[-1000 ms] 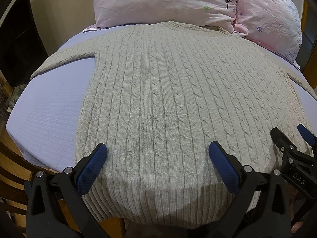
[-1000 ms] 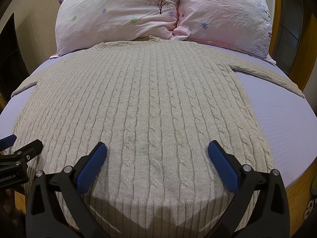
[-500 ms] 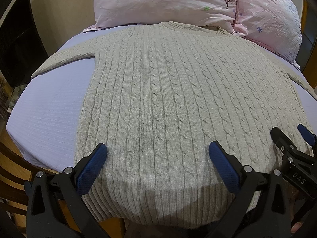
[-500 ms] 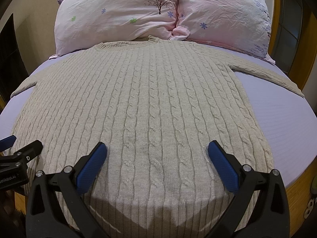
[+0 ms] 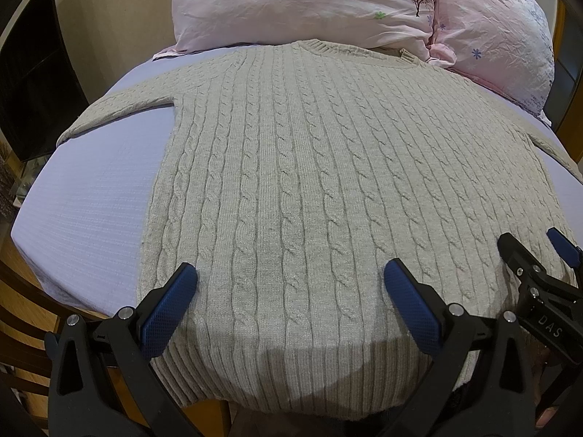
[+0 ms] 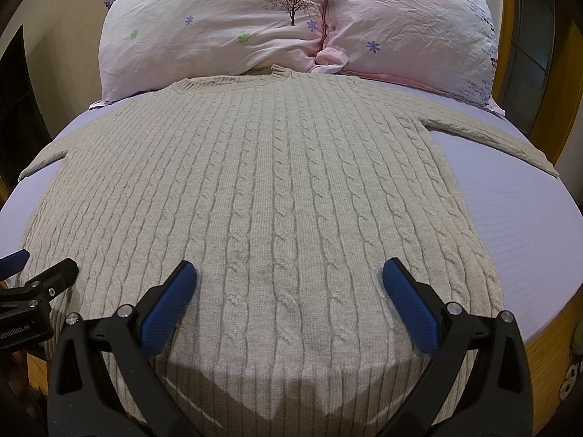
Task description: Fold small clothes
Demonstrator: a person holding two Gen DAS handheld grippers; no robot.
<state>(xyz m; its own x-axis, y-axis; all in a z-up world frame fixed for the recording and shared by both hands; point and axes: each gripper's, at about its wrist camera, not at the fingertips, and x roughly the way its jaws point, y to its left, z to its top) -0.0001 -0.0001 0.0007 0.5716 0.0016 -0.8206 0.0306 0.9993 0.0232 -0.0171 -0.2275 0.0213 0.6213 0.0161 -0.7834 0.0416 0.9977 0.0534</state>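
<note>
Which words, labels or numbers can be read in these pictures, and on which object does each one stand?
"DAS": on the black body of the right gripper, at the left wrist view's right edge.
"Genrobot.AI": on the black body of the left gripper, at the right wrist view's left edge; its start is cut off.
The sweater and pillows show no text.

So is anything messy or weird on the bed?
Nothing stands out. The sweater lies flat on the sheet, sleeves spread out, hem hanging slightly over the near edge. Both pillows sit behind its collar.

one sweater (image 5: 328, 182), two pillows (image 6: 218, 25) (image 6: 419, 25), one bed (image 5: 91, 200), two claws (image 5: 288, 284) (image 6: 288, 280).
</note>
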